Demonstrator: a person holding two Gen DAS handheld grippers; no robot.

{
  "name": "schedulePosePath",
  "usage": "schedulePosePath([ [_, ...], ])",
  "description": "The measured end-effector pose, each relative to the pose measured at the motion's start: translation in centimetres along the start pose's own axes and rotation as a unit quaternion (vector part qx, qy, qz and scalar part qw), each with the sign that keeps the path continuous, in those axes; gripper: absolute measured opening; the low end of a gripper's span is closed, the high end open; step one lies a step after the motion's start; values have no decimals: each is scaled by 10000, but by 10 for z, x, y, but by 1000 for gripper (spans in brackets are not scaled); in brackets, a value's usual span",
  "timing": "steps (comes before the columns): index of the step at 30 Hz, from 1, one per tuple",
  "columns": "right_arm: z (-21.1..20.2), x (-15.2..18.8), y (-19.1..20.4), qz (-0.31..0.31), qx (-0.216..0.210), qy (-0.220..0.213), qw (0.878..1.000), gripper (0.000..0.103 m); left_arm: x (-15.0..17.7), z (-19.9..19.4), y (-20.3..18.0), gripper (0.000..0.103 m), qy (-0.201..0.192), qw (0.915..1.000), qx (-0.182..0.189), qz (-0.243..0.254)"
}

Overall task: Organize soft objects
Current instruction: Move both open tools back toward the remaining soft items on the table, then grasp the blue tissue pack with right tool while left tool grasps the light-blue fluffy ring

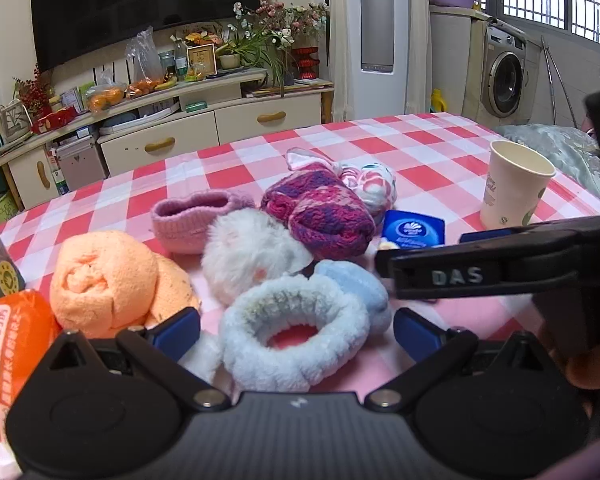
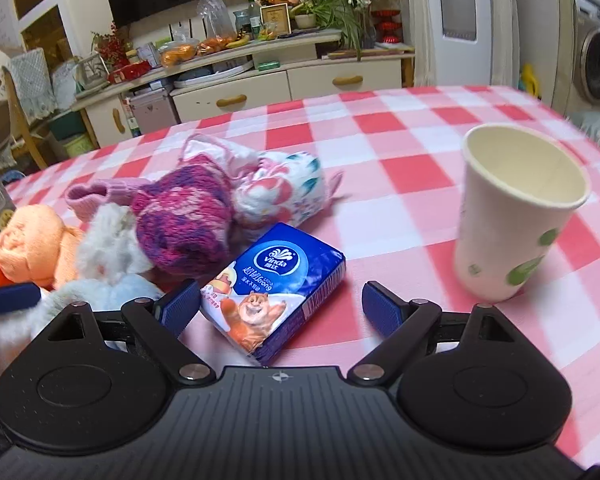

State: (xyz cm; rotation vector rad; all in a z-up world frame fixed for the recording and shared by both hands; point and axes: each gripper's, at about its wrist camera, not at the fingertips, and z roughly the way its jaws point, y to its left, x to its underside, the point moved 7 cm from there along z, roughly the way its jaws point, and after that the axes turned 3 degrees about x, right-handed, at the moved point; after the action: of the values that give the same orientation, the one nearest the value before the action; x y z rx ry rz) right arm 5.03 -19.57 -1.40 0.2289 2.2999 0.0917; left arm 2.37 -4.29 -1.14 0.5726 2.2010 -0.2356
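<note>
Left gripper (image 1: 296, 330) spread wide, empty — blue fluffy headband (image 1: 294, 330) between its fingers on tabletop (image 1: 432, 152); light, squashy, best pinched across the ring. Right gripper (image 2: 274, 306) likewise agape, unloaded — tissue pack (image 2: 274, 290) between.

cup (image 2: 516, 216) right of tissues (image 2: 274, 292) (apart)
</note>
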Motion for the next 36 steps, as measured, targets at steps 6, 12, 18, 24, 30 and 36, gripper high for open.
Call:
schedulePosePath([
  [6, -6, 3, -10, -56, 7, 42, 10000, 103, -1, 10, -1, 101, 82, 9999, 71, -34],
  [12, -7, 1, 1, 10, -223, 4, 9998, 103, -2, 20, -4, 86, 185, 9995, 228, -120],
  [18, 5, -1, 0, 21, -161, -10, 9999, 103, 1, 21, -4, 73, 213, 9988, 368, -260],
  [24, 10, -1, -3, -334, -71, -130, 9993, 103, 4, 25, -3, 70, 213, 9976, 532, -393],
  [30, 7, 2, -4, -778, -159, -278, 9965, 91, 7, 24, -4, 71, 42, 9977, 630, -225],
  [36, 3, 4, -4, -915, -632, -323, 9933, 87, 10, 26, -4, 71, 12, 9965, 832, -43],
])
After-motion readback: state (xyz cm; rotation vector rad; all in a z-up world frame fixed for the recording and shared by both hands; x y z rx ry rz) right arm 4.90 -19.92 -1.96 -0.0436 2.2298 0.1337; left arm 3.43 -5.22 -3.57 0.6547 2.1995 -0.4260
